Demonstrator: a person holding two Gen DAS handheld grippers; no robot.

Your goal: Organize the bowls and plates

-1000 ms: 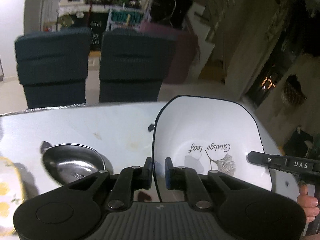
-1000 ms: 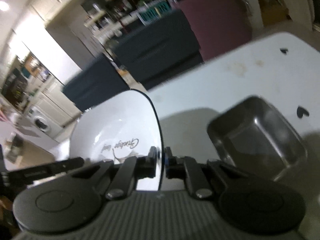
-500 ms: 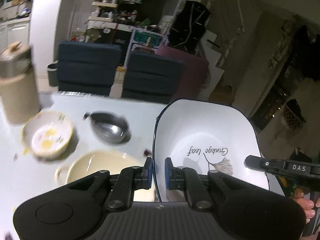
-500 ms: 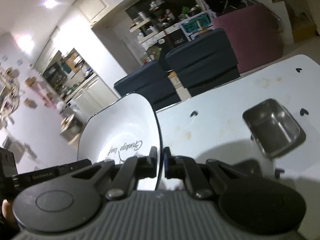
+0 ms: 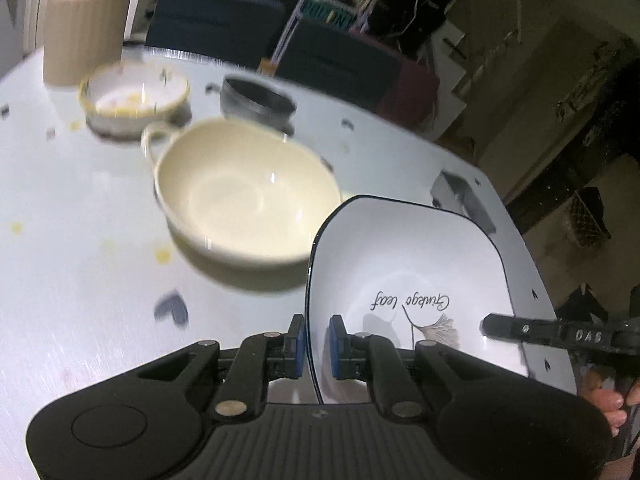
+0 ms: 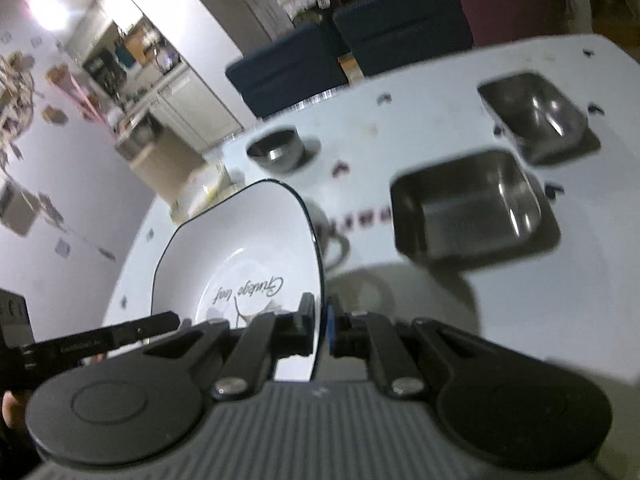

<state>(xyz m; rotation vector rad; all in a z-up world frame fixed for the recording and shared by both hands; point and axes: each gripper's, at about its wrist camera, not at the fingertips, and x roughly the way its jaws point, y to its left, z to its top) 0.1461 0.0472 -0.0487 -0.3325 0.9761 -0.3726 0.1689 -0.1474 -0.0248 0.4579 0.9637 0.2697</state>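
**Plate in the air, cream bowl just ahead**

Both tools hold one white square plate with a thin black rim (image 5: 404, 264). The left tool (image 5: 316, 346) is clenched on the plate's left edge, and the right tool (image 6: 318, 330) is clenched on its right edge. The plate hangs between them, above the white bench (image 5: 72, 240). The big cream bowl with a handle (image 5: 244, 192) sits on the bench ahead and to the left of the plate, nearer the left tool. It looks like the likely place for the plate.

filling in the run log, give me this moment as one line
left gripper: shut on white plate rim | right gripper: shut on opposite rim | plate: held above table | nearest: cream bowl
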